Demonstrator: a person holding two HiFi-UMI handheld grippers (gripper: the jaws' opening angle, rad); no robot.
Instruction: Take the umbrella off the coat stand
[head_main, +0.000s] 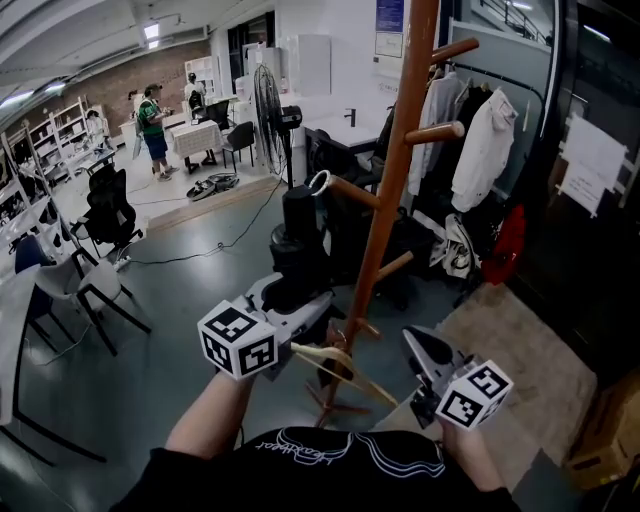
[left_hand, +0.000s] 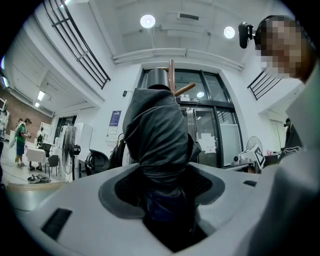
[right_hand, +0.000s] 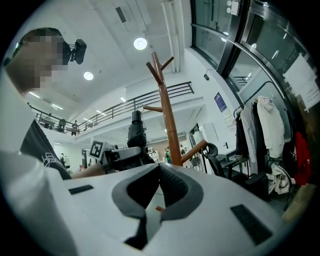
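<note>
Left gripper (left_hand: 161, 172): fingers (left_hand: 212, 186) clamped on the folded black umbrella (head_main: 298, 235), held upright (canopy wrapped tight). In the head view it stands just left of the wooden stand (head_main: 395, 170), its white top loop (head_main: 320, 183) at the tip of a low peg (head_main: 352, 191); whether on or off the peg, cannot tell. Right gripper (right_hand: 157, 187): fingers (right_hand: 176, 189) together, nothing between them, near the stand's foot.

left gripper (head_main: 303, 298): level, jaws clamped on umbrella (left_hand: 157, 135) | right gripper (head_main: 415, 342): level, jaws together, empty
</note>
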